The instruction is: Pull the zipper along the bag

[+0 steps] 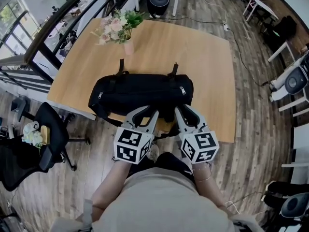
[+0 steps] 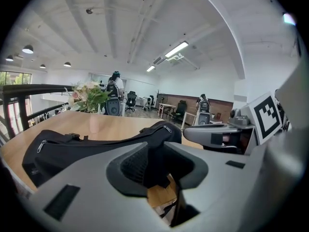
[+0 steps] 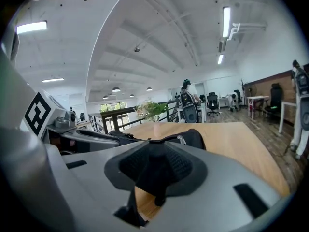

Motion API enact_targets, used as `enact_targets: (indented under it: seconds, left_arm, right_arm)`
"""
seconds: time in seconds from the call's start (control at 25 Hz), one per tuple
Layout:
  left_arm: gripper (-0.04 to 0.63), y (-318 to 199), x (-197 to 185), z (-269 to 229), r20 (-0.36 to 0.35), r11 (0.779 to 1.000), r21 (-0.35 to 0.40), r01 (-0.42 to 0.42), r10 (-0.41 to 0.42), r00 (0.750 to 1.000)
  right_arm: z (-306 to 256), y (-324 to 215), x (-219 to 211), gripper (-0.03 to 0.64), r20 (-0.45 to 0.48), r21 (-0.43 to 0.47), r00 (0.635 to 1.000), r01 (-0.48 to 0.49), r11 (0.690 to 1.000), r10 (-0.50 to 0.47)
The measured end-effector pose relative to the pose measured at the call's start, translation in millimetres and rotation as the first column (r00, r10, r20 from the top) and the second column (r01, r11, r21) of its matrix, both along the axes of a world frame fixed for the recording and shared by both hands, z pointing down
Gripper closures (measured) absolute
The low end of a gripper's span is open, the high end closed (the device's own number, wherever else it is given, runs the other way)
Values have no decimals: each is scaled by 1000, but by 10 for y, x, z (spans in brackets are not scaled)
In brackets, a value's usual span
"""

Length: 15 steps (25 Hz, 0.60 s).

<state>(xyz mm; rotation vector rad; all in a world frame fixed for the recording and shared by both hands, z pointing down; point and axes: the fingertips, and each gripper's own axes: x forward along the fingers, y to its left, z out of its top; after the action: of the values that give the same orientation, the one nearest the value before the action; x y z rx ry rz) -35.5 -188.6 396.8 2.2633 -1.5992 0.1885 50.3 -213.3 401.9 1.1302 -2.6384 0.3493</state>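
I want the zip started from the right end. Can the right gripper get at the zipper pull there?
Probably yes. The pull lies bare on the bag just past the right gripper, nothing between. Its fingers seem pinched on the bag's near edge, so they would let go first.

matt black cloth bag point(image 1: 140, 93), smooth pale wood table point(image 1: 203, 57)

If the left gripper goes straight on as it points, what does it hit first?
The black bag: the left gripper points into its near side, and its jaws seem closed on a fold of its fabric, so there's likely no free travel.
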Motion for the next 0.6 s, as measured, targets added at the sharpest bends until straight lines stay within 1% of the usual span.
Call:
enact_targets:
  seconds: [0.44,0.6]
  left_arm:
    - [486,-154,114,74,-7,999,-30,-29,29,1000]
    - [486,-242,165,65,-18,998,-19,-55,55,998]
  right_arm:
    - [20,-204,246,526,21,-2,995,-92,996,92]
    - [43,-294,316,525,26,-12,992,-127,992,127]
